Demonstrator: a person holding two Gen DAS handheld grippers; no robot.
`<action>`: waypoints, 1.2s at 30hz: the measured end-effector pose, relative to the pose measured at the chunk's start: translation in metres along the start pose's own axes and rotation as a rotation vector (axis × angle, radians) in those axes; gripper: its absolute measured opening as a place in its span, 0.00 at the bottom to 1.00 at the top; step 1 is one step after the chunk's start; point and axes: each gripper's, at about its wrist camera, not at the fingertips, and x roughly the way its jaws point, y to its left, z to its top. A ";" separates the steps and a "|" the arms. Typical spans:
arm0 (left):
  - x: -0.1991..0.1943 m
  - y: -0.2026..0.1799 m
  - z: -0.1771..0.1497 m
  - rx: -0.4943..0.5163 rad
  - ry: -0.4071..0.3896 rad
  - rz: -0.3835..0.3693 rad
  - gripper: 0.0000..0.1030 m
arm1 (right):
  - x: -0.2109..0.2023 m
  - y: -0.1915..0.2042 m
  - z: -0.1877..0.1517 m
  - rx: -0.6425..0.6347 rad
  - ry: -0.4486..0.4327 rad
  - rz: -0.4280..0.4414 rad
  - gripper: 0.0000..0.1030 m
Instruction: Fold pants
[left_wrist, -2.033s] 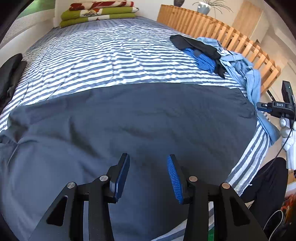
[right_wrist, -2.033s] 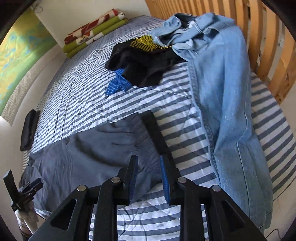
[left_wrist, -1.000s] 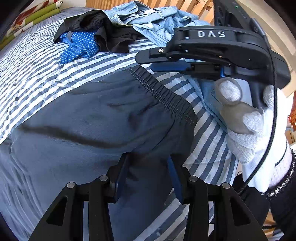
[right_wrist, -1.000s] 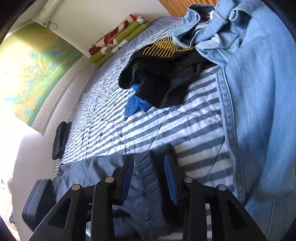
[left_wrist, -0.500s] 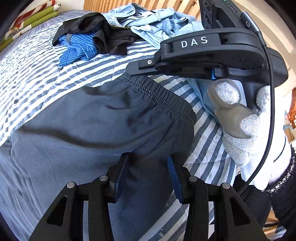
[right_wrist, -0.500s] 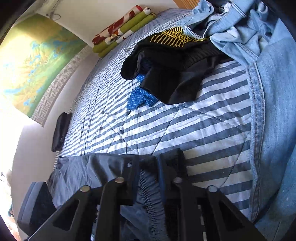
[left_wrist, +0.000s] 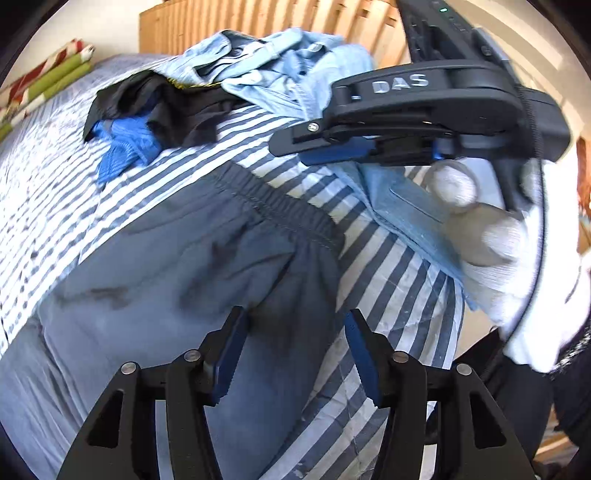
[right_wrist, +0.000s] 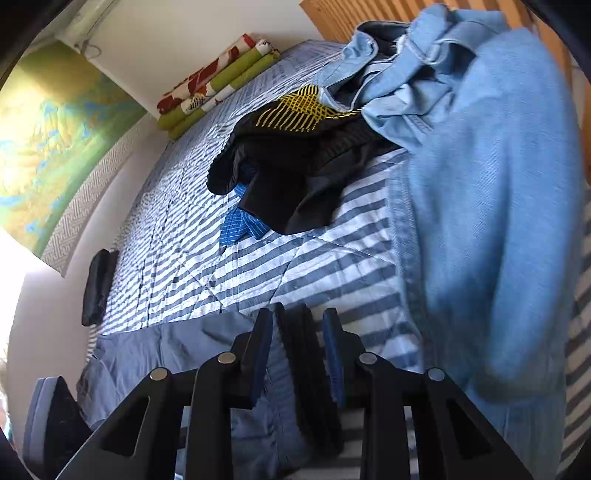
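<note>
Left wrist view looks down on the grey pants spread flat on the striped bedcover, their elastic waistband running from about eleven o'clock toward three o'clock. The left gripper has just been opening; its blue pads stand well apart over the near corner of the waist, and no cloth looks pinched. At two o'clock a gloved hand holds the right gripper level above the waistband. From the right wrist view, the right gripper has also just been opening; its fingers are parted a little with the dark waistband standing between them, though whether the pads still press it I cannot tell. Light blue jeans lie at two o'clock, a black garment at twelve, folded blankets at eleven.
</note>
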 end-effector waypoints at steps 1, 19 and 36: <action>0.002 -0.005 0.002 0.018 0.003 0.012 0.57 | -0.008 -0.003 -0.006 0.008 -0.001 0.006 0.31; 0.052 -0.025 0.019 0.101 0.010 0.109 0.42 | 0.006 -0.040 -0.050 0.241 0.167 0.108 0.12; 0.028 0.012 0.024 -0.079 -0.066 -0.055 0.04 | 0.017 -0.041 -0.031 0.243 0.193 0.259 0.50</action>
